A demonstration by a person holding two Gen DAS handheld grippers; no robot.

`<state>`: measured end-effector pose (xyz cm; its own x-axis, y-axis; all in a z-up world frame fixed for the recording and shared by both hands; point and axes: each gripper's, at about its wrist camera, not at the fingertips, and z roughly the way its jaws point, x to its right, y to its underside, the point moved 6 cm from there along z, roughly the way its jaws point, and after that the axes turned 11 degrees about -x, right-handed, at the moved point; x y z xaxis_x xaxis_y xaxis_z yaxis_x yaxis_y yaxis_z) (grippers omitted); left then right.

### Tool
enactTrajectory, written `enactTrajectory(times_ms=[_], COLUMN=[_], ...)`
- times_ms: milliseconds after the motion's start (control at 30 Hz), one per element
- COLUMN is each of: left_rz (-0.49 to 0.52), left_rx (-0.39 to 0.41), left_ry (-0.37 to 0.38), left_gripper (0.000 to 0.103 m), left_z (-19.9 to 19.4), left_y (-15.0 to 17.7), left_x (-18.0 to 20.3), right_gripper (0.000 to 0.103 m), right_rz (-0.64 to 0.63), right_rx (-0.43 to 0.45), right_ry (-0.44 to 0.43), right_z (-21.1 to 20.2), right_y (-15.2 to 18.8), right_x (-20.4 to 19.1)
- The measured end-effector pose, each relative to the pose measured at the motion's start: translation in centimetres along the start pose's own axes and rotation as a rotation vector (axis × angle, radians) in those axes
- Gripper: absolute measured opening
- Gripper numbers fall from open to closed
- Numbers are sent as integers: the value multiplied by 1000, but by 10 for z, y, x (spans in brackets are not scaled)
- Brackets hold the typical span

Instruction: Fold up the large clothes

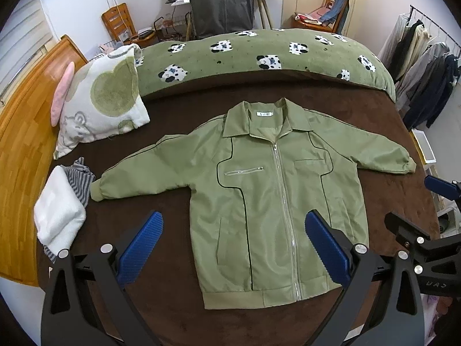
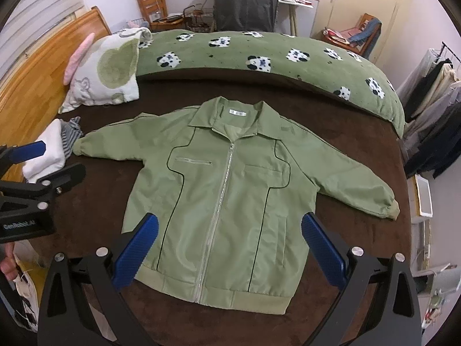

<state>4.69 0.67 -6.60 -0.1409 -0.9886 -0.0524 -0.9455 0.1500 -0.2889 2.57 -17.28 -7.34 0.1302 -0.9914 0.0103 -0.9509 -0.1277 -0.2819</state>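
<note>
Olive-green zip-front jacket with black piping [image 1: 259, 201] lies flat, front up, sleeves spread, on dark brown bedspread [image 1: 161, 311]. Left gripper [image 1: 233, 248] and right gripper [image 2: 230, 248] both spread wide, holding nothing, apparently hovering above the hem. Folded white towel [image 1: 59, 207] near one cuff.
</note>
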Motion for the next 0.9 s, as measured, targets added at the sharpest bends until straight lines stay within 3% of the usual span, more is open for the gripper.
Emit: enactTrajectory(times_ms=[233,367,500,700,900], left_rz=[-37,-104,-208,-352,-563], left_rx=[-19,-8,-3,23,86], left_ry=[23,18,37,62,243], left_gripper=[97,97,97,97,97], left_z=[12,21,50,136,243], left_y=[-2,-8,-10,-2,10], left_x=[-30,-70,-129,-222,-299], right_gripper=[97,97,97,97,97], right_rz=[-10,-45,-114,-222,-287], right_rx=[-11,4,9,21,28], right_ry=[1,-9,-18,-33,-27], right_z=[11,21,58,150,256], right_y=[-17,-43,-77,-120,-154], right_x=[-20,-45,-85,-157,-220])
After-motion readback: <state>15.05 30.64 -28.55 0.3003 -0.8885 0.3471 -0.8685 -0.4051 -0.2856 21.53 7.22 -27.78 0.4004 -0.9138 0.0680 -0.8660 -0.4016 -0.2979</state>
